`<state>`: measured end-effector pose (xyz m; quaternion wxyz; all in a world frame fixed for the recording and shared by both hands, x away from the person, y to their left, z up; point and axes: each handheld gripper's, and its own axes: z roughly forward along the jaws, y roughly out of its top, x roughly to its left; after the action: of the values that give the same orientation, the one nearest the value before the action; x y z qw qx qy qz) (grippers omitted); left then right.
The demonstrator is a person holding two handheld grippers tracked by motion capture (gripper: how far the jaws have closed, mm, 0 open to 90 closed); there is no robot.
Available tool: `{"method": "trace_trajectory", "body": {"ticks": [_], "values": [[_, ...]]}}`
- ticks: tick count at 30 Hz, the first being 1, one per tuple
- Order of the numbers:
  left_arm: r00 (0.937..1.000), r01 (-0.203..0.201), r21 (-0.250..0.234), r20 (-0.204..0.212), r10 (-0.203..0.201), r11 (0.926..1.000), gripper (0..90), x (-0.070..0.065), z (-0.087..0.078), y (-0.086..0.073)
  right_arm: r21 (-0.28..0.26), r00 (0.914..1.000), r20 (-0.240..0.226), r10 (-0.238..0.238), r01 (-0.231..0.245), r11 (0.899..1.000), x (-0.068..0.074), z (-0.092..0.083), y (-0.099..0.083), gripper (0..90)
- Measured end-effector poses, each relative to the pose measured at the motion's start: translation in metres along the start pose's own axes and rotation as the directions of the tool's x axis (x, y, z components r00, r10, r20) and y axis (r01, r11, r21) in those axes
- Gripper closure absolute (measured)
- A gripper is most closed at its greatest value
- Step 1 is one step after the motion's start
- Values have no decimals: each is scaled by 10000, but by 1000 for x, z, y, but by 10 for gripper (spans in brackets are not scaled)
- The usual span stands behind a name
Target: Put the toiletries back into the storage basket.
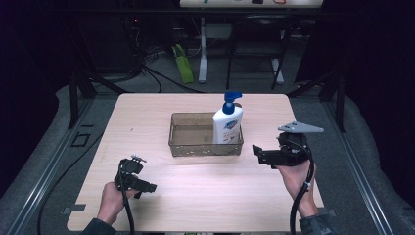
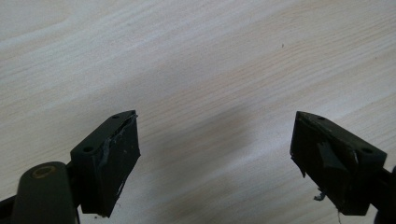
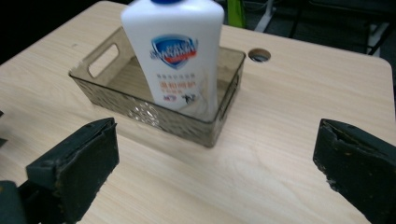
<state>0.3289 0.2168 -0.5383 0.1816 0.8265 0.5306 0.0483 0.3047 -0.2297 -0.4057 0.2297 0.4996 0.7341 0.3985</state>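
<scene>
Ahead of the right gripper, whose jaws stood wide apart with nothing between them, a smoky clear tray sat on the pale wooden worktop. A white pump bottle with a blue top stood upright inside the tray, at the end nearer that gripper. The left gripper was well apart from the tray, also spread wide and empty, pointing down at bare wood just beneath it
</scene>
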Motion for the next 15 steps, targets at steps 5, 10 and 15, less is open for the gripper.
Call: {"method": "trace_trajectory", "body": {"ticks": [5,10,15], "values": [[10000,-14,-20,-15,14,10000,153,-1,0,0,644,9994,354,-14,-9,9979,-6,4,-28,0],[10000,-95,-71,-6,95,9999,153,-2,0,1,1236,9987,502,87,-148,9922,-13,9,-63,0],[9999,-129,-32,44,129,9999,153,-3,1,1,1812,9983,575,87,-190,9833,-18,17,-86,0]]}}
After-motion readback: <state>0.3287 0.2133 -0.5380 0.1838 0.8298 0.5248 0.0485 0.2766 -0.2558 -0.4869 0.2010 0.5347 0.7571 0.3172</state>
